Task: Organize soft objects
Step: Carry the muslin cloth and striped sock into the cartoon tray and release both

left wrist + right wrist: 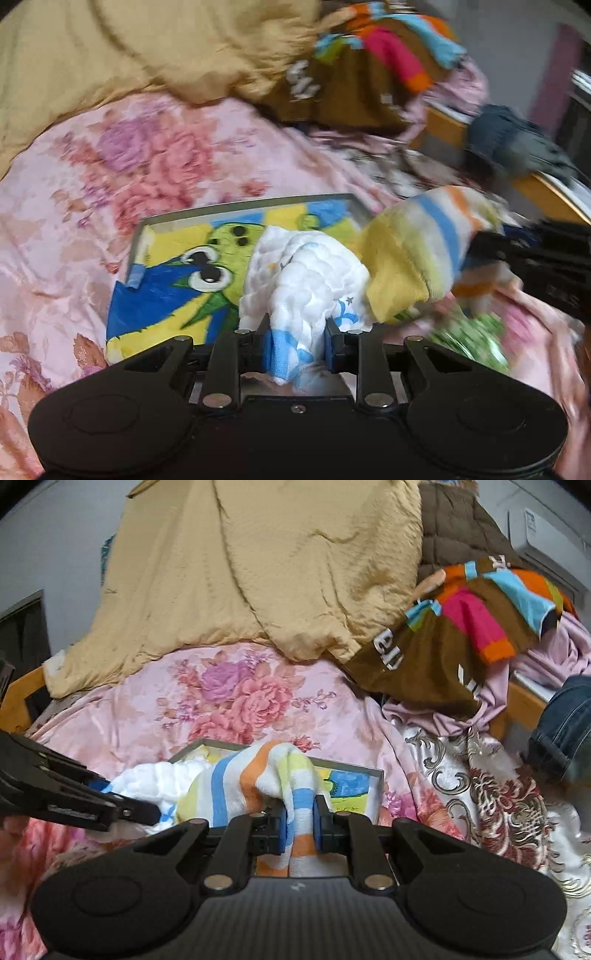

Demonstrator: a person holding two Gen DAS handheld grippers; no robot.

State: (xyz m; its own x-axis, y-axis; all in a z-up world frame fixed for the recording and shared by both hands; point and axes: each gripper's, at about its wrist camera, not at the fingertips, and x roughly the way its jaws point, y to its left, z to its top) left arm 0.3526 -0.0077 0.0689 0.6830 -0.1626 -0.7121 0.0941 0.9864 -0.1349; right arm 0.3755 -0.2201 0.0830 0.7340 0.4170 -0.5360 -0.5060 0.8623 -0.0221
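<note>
- Both grippers I'm running are clamped on cloth: my left gripper (297,341) pinches a white quilted cloth (306,273) with blue trim.
- My right gripper (300,825) squeezes a striped towel (255,782), orange, blue and yellow bands.
- Each cloth hangs over a shallow tray (147,229) with a cartoon print, side by side, touching.
- That tray sits on a pink floral bedspread (240,698).
- Farther back I see a tan blanket (258,565) and a brown multicoloured garment (443,646).
</note>
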